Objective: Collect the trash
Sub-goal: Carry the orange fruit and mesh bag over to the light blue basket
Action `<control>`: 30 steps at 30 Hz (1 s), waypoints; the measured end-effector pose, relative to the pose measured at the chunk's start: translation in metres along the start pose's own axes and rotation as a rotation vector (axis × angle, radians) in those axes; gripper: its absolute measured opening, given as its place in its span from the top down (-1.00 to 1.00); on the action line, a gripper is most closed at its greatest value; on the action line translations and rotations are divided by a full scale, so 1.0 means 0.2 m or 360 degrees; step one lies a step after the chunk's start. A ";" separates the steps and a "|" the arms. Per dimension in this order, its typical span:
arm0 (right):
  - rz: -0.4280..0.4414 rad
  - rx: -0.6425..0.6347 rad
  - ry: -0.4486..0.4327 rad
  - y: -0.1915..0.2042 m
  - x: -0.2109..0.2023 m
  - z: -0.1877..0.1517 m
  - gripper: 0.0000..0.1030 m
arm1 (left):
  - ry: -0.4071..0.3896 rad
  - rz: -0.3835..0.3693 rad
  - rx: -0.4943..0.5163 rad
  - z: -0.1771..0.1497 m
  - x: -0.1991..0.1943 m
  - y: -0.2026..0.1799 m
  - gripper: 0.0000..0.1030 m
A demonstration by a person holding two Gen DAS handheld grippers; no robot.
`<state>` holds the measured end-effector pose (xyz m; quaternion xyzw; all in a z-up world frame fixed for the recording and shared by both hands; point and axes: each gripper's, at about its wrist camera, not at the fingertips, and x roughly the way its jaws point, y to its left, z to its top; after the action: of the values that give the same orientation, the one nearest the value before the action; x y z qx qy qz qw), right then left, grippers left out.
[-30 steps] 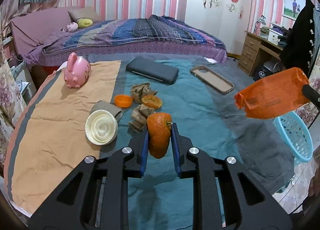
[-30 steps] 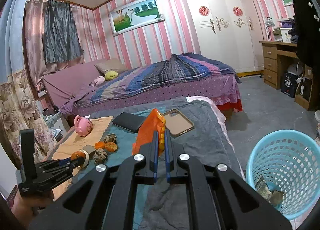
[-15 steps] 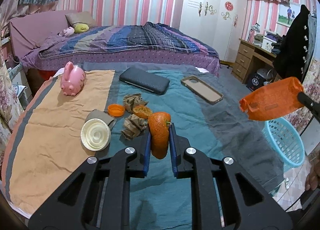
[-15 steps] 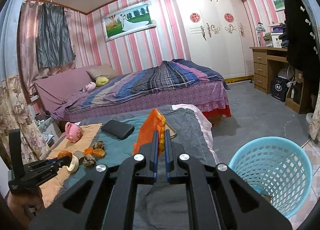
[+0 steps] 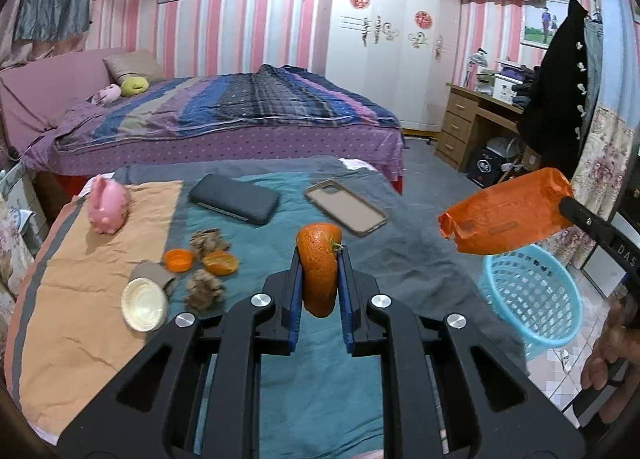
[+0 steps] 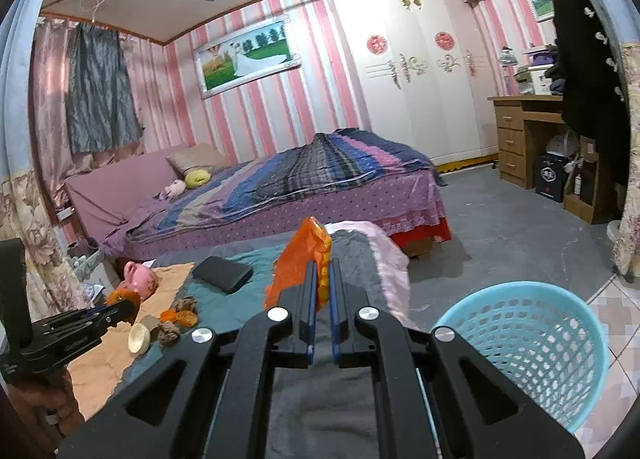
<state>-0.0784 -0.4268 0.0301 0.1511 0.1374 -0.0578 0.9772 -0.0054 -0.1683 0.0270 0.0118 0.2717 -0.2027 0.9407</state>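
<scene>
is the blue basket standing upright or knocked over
Upright. The blue basket stands on the floor with its open rim facing up, beside the table.

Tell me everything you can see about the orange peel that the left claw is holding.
The orange peel is a curved piece of bright orange rind with a dimpled skin and a small green stem nub on its right edge. It stands upright, pinched between the blue pads of the left claw, raised above the teal cloth and touching nothing else. Its top sticks out above the fingertips. In the right wrist view it shows only as a small orange lump.
</scene>
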 end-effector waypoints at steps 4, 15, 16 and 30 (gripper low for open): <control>-0.0089 0.0036 -0.0013 -0.11 -0.03 0.02 0.89 | -0.0020 -0.0032 0.0029 0.05 0.00 -0.10 0.72; -0.0354 0.0067 -0.0030 -0.35 -0.12 0.06 0.90 | -0.0020 -0.0179 0.0106 0.14 0.06 -0.41 0.72; -0.0374 0.0085 -0.0037 -0.38 -0.14 0.07 0.90 | -0.0020 -0.0191 0.0114 0.15 0.07 -0.43 0.72; -0.0595 0.0088 0.0010 -0.56 -0.17 0.09 0.86 | 0.0034 -0.0469 0.0243 0.19 0.17 -0.93 0.72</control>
<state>-0.1235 -0.5370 0.0254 0.1498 0.1646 -0.2417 0.9445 -0.0324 -0.3568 0.0578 0.0453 0.2644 -0.3583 0.8943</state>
